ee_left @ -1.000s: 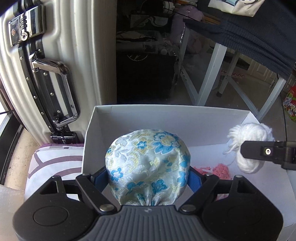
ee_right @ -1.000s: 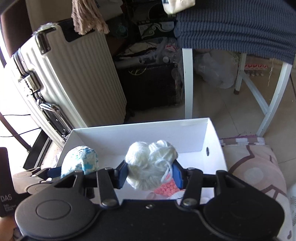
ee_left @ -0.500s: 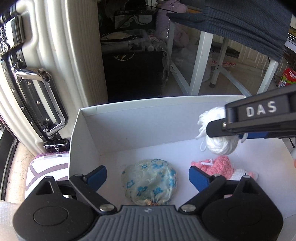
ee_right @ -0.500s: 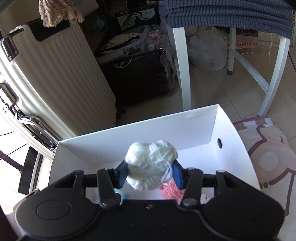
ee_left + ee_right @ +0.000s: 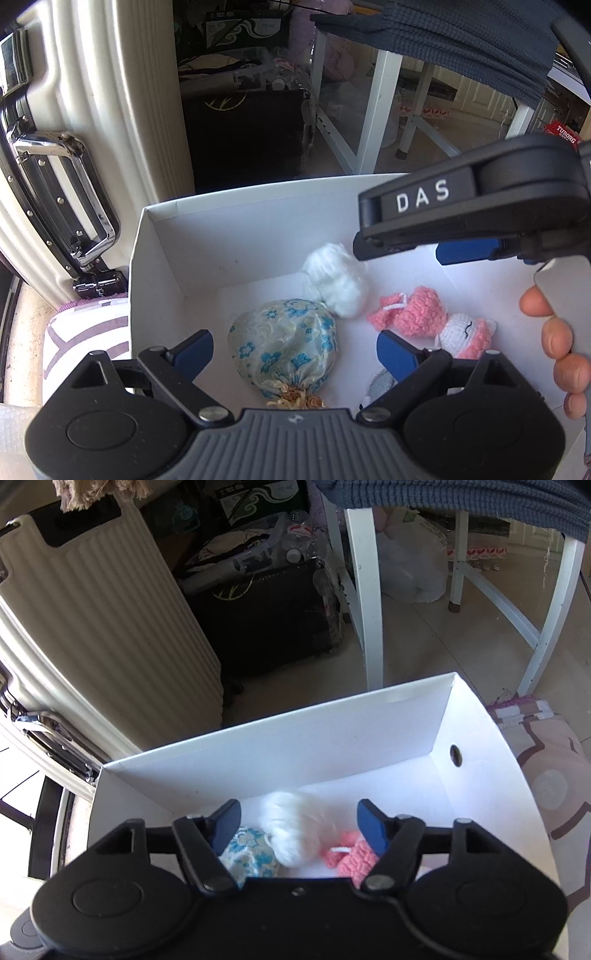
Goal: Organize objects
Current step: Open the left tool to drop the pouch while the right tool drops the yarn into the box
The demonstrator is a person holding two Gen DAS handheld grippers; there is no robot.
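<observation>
Box (image 5: 332, 746): right claw (image 5: 299, 825) open, empty.

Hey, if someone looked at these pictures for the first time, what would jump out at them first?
Probably the white cardboard box filling the middle, with soft things on its floor: a floral drawstring pouch, a blurred white yarn ball behind it, and a pink crocheted doll to their right. Both the left gripper and right gripper hang above with jaws open; the right's have just been opening, and the ball is free of them. A ribbed cream suitcase stands at left.

The white yarn ball (image 5: 291, 834) is motion-blurred; the floral pouch (image 5: 247, 860) sits half hidden.
</observation>
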